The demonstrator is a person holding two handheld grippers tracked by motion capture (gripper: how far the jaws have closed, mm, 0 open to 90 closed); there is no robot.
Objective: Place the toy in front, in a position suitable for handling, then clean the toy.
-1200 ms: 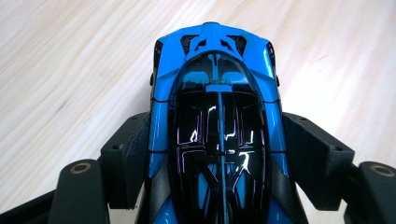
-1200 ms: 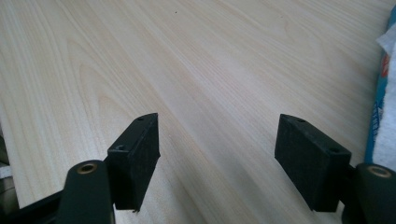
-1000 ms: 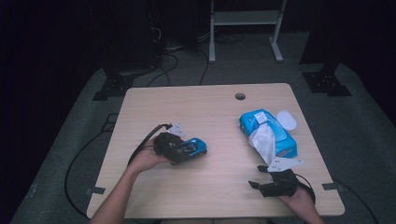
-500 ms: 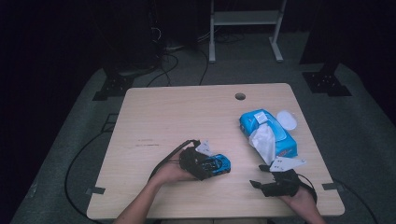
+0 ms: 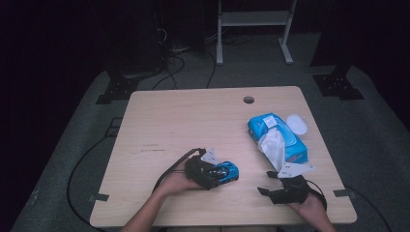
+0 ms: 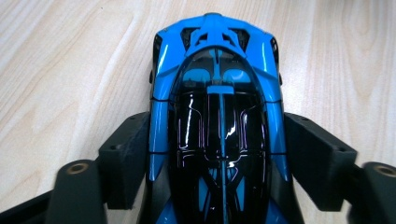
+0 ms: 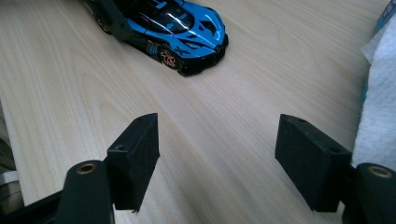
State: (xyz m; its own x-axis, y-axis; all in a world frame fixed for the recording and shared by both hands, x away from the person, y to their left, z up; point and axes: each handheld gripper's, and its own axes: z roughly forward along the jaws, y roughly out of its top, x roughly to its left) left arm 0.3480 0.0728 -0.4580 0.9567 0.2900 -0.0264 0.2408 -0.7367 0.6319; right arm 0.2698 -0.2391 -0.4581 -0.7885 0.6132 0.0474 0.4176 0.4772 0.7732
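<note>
A blue and black toy car (image 5: 227, 171) stands on its wheels on the wooden table (image 5: 193, 121), near the front middle. My left gripper (image 5: 218, 176) reaches it from the left. In the left gripper view the car (image 6: 217, 93) lies lengthwise between the two black pads (image 6: 126, 158). The jaws have just been opening and rest loosely at the car's sides. My right gripper (image 5: 267, 182) lies at the front right, open and empty (image 7: 217, 154). It faces the car (image 7: 177, 28) across bare wood.
A blue wipes pack (image 5: 285, 140) with a white wipe (image 5: 272, 145) pulled out lies right of centre. The wipe (image 7: 378, 93) is close beside my right gripper. A white round lid (image 5: 297, 124) sits past the pack. A cable hole (image 5: 248, 100) is near the far edge.
My left gripper has carried the car to the right and nearer the front edge, then stopped there. The right gripper has not moved.
</note>
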